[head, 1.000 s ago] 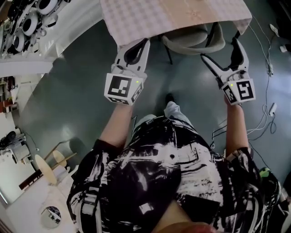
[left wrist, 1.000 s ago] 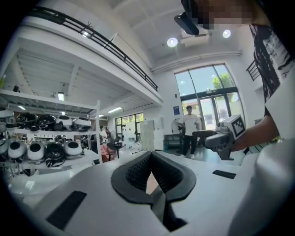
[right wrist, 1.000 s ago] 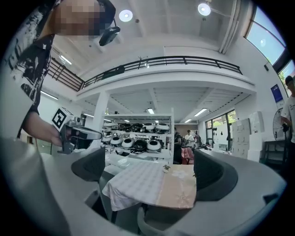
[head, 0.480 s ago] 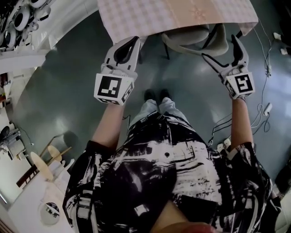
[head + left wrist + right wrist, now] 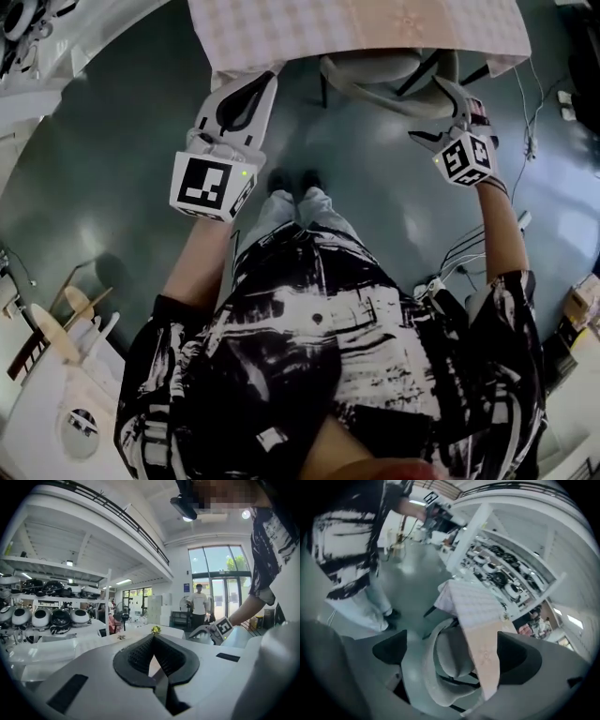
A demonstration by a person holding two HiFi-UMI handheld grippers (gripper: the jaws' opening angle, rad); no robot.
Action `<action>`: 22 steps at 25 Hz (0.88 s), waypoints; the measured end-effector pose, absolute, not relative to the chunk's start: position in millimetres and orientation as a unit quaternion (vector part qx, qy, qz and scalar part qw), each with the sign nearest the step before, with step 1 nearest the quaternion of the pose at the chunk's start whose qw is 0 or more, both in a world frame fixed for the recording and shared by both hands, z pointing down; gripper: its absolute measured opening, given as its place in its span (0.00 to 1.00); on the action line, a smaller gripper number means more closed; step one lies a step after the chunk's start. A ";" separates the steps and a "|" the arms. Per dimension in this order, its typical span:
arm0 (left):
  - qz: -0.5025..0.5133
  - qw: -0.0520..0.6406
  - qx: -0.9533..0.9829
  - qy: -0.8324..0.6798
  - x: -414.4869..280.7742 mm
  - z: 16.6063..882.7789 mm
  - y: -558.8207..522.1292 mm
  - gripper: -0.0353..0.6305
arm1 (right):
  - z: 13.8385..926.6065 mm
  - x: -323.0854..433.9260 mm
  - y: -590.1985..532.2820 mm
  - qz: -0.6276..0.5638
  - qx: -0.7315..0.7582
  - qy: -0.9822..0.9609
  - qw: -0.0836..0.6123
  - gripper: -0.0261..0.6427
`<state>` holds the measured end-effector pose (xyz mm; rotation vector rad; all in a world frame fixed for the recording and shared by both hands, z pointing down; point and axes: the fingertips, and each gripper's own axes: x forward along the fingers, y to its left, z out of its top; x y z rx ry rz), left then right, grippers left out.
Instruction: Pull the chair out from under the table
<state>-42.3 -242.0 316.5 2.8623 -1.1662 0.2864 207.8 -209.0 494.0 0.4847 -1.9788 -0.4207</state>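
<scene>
My left gripper (image 5: 265,82) points at the near left corner of the table, its cube showing a square black-and-white marker, a pattern and not words. In the left gripper view its dark ribbed pads (image 5: 151,638) meet at the tips with nothing between them. Beyond them, shelves at the left (image 5: 42,616) carry rounded white and black devices. Farther back a person in a white T-shirt (image 5: 199,604) stands by glass doors, beside a blue sign (image 5: 187,587) whose print is too small to read.

My shoes (image 5: 291,178) stand on the grey-green floor, just short of the table. The table's cloth (image 5: 356,23) is checked pink and white, with a plain pink band bearing a faint stitched motif.

The grey chair (image 5: 370,67) is tucked under the table, its seat partly covered by the cloth's hanging edge and its curved back towards me.

My right gripper (image 5: 441,112) reaches the chair's right side, its cube also marked with a square pattern. In the right gripper view its jaws are spread wide (image 5: 452,660), and the chair's curved back (image 5: 436,677) lies between them, not clamped. The cloth (image 5: 476,606) hangs just beyond it.

White cables (image 5: 534,112) trail over the floor at the far right.
</scene>
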 end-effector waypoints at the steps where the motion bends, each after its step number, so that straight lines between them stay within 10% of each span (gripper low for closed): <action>1: 0.093 0.025 0.921 -0.378 -44.9 319.5 -242.5 0.06 | 511.8 210.6 -205.9 -0.189 0.161 -0.806 0.538 0.89; 22: 0.093 0.032 0.925 -0.368 -25.2 342.7 -257.3 0.06 | 686.0 262.7 -199.4 -0.156 -0.034 -0.725 0.670 0.89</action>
